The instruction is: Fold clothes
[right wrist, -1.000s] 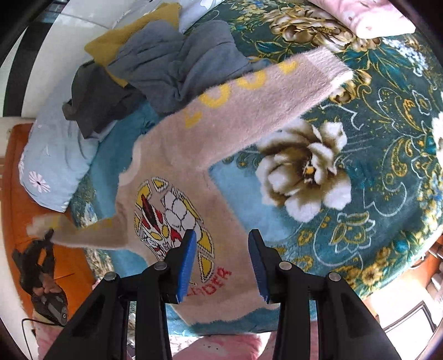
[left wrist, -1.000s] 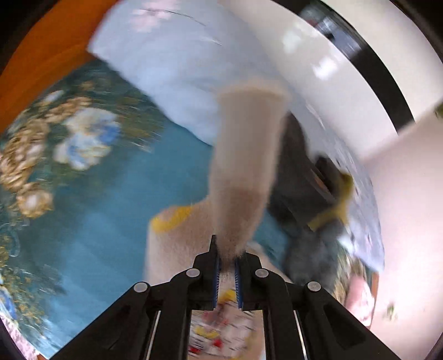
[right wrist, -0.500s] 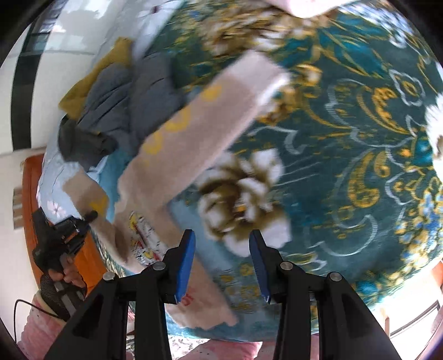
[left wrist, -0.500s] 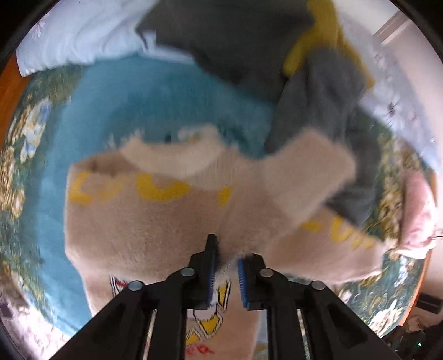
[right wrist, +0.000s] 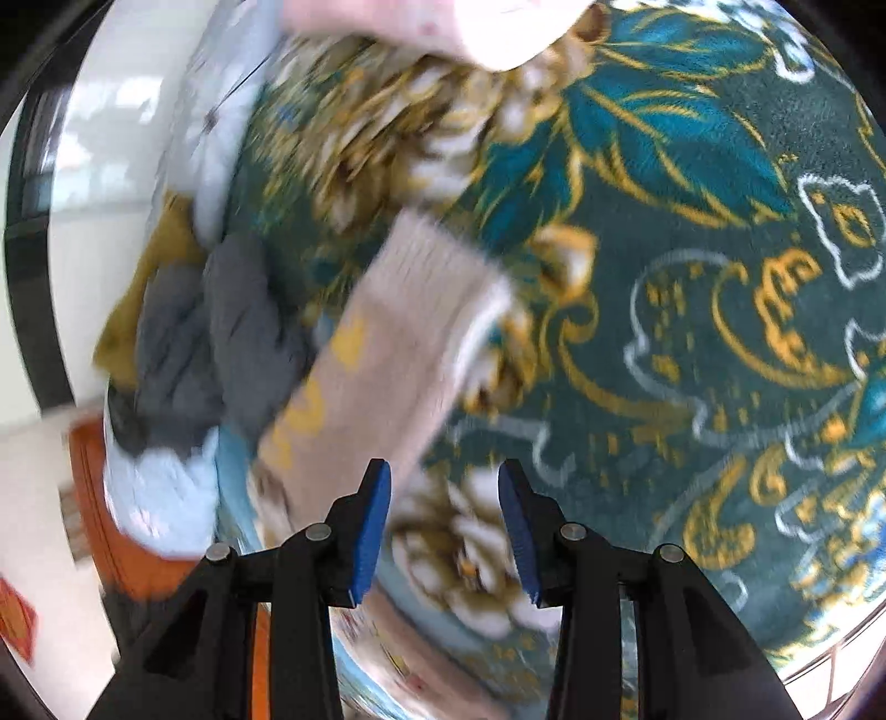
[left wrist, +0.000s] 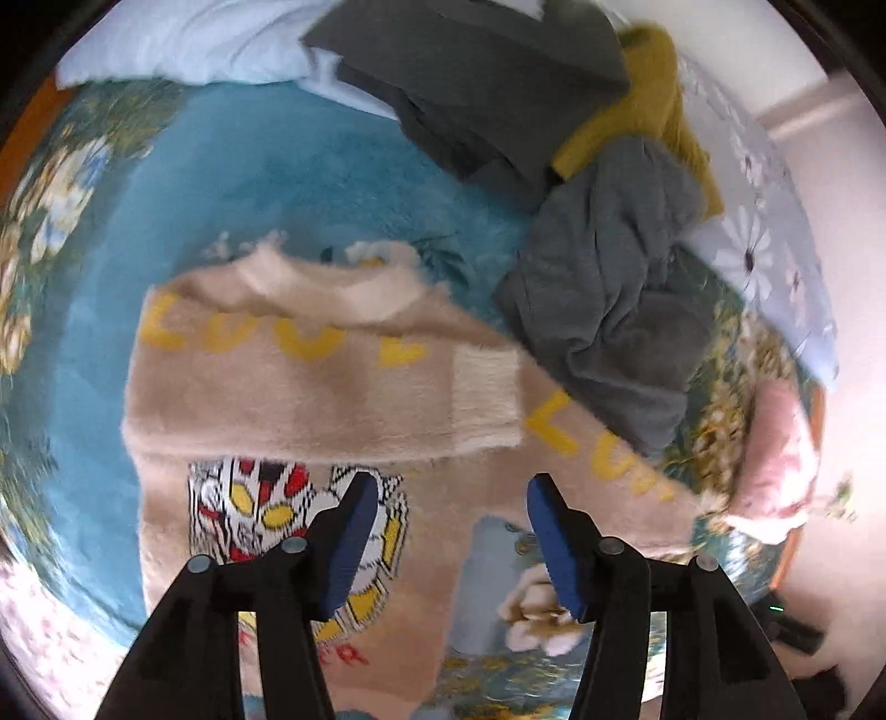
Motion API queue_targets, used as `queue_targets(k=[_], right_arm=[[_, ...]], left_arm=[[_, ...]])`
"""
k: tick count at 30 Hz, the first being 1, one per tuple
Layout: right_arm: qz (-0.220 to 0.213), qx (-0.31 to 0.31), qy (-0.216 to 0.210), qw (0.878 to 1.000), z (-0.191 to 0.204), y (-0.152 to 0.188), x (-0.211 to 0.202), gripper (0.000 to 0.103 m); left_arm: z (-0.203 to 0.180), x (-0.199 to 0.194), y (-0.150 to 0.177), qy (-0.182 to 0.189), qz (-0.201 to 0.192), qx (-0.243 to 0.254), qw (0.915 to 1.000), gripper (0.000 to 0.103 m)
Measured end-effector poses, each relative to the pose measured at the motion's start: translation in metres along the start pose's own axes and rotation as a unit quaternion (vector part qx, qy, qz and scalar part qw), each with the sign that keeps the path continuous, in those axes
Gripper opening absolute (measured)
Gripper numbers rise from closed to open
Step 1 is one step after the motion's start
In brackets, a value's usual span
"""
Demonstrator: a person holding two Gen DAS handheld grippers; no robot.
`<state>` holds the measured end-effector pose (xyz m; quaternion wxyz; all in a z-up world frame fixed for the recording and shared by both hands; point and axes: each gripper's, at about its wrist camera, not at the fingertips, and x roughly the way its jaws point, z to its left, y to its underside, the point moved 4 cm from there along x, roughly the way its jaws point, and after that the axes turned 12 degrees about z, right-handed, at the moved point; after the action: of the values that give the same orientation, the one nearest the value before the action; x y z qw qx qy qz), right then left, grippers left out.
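Observation:
A fuzzy beige sweater [left wrist: 310, 387] with yellow letters and a cartoon print lies flat on the teal floral bedspread [left wrist: 310, 183]. One sleeve is folded across its chest, cuff [left wrist: 487, 399] to the right. The other sleeve [left wrist: 603, 448] stretches out to the right. My left gripper [left wrist: 451, 531] is open and empty above the sweater's lower chest. In the right wrist view the outstretched sleeve [right wrist: 387, 343] lies ahead and left of my right gripper [right wrist: 443, 520], which is open and empty above the bedspread [right wrist: 692, 277].
A heap of grey [left wrist: 609, 299], dark grey [left wrist: 476, 83] and mustard [left wrist: 653, 111] clothes sits beyond the sweater. A light blue pillow [left wrist: 183, 39] lies at the back. A pink folded item [left wrist: 775, 454] lies at the right, also at the top of the right wrist view [right wrist: 432, 22].
My left gripper let go of the sleeve it held and opened; that sleeve now lies folded across the chest. My right gripper swung toward the outstretched sleeve, staying open.

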<state>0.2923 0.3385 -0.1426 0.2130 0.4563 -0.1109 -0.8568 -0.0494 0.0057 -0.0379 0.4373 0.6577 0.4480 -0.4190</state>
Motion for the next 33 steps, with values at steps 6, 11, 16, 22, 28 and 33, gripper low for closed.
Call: queue_targets(k=[6,11,16,22,28,33], right_arm=[[-0.021,0.093,-0.042,0.995,-0.016,-0.036,0.015,0.045],[-0.037,0.139,-0.067,0.987,-0.02,-0.044,0.025,0.048],[-0.045,0.098,-0.055,0.993,0.004,-0.05,0.02,0.01],[-0.06,-0.064,-0.035,0.996,0.082,-0.021,-0.009,0.009],[-0.068,-0.189,-0.055,0.978,0.17,0.045,-0.027,0.009],[-0.051,-0.247,-0.057,0.966,0.244,0.113,0.011,0.009]], left_arm=[[0.076,-0.046,0.034,-0.003,-0.018,-0.08,0.9966,0.063],[0.151,-0.068,0.07,0.012,-0.033,-0.18,0.983,0.063],[0.194,-0.086,0.092,0.055,-0.061,-0.241,0.967,0.063],[0.206,-0.087,0.098,0.09,-0.065,-0.237,0.9652,0.063],[0.224,-0.084,0.092,0.126,-0.052,-0.22,0.9659,0.063],[0.266,-0.081,0.084,0.162,-0.043,-0.232,0.9583,0.063]])
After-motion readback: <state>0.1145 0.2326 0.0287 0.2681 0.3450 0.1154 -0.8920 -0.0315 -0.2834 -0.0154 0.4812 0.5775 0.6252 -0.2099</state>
